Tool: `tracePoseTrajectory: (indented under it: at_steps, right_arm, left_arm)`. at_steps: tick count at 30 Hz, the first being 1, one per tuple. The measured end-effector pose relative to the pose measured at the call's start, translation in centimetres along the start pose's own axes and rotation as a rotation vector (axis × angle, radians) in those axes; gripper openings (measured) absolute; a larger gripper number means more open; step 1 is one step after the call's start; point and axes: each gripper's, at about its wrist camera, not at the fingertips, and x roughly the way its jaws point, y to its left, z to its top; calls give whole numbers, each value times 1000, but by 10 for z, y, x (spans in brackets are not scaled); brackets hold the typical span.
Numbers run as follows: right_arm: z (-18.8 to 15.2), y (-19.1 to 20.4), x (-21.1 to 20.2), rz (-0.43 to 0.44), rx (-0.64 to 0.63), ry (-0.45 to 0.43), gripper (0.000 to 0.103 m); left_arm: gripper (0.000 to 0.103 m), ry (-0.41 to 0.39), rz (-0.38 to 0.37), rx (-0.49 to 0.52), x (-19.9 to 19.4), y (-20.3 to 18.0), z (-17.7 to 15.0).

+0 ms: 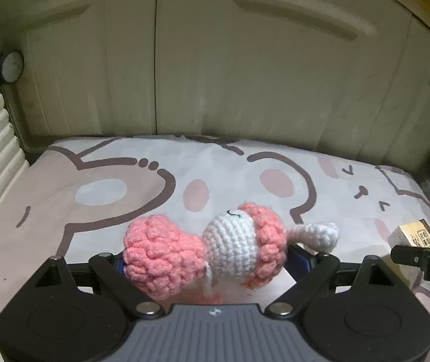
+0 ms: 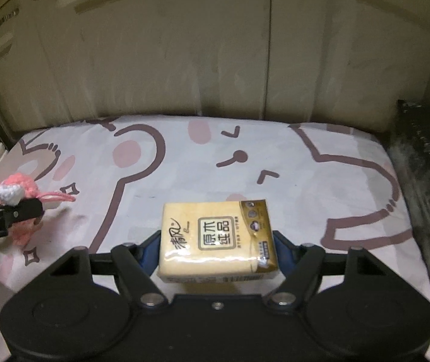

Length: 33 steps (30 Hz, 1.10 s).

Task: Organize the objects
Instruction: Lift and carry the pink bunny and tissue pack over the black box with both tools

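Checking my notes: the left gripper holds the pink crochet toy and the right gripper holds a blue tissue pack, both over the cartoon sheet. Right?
Not quite. The tissue pack in the right gripper is yellow, as the right wrist view shows. The left gripper does hold the pink crochet toy, over the cartoon sheet.

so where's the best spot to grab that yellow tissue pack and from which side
Grip the tissue pack across its two short ends, coming from above and behind at a downward slant, as the right gripper does now. Its flat, parallel ends give the blue pads even contact, and the soft wrapper probably dents less there than on the broad printed face.
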Motion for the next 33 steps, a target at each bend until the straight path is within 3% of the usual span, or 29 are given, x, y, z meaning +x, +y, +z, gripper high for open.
tracePoseTrajectory:
  at_steps: [25,33]
  right_arm:
    - [-5,15,-104,0,32,-125,75]
    - [-3,19,-148,7,37,-169,75]
  left_arm:
    - [92,-36,23,13,-95,-9,0]
    - [92,-83,-15,35,-139,-17,6]
